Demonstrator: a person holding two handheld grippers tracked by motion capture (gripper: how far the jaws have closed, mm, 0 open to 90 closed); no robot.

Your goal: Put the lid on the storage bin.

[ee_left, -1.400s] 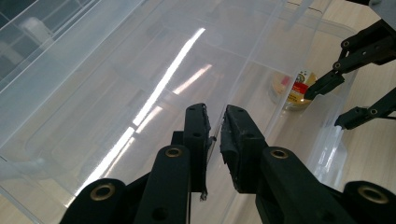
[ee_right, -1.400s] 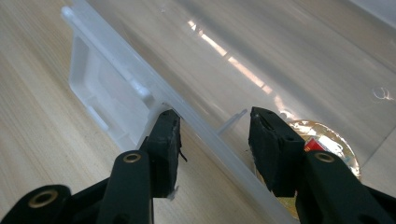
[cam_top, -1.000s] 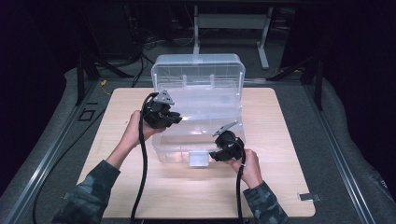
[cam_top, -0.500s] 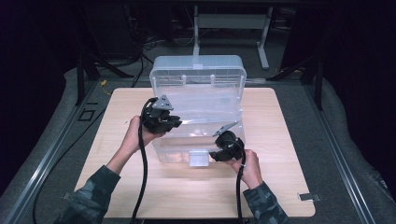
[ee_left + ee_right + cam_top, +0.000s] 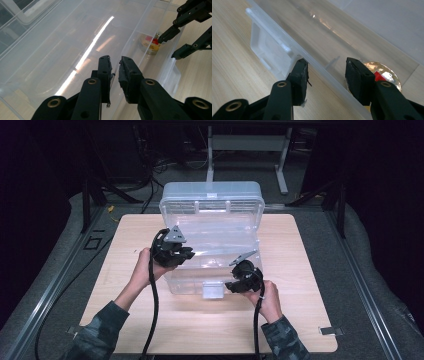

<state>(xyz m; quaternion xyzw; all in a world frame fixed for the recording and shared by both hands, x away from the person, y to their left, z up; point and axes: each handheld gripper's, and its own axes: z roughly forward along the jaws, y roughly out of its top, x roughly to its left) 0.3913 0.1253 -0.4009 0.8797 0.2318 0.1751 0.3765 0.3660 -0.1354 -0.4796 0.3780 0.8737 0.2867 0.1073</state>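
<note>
The left gripper point(image 5: 186, 254) is clenched on the left wall of the one clear bin point(image 5: 220, 220). The right gripper point(image 5: 231, 286), released, straddles its front rim; one jar point(image 5: 149, 44) lies inside

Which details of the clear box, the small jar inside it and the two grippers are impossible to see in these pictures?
- Jar label, left gripper view: too small, blurred behind the box wall.
- Jar, right gripper view: half hidden by a jaw.
- Clear box contents, high view: lost in glare.
- Right gripper jaws, high view: too small to tell contact with the rim.

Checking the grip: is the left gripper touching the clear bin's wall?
Touching. The left gripper view shows the left gripper with fingers pinching the clear bin's wall.
</note>
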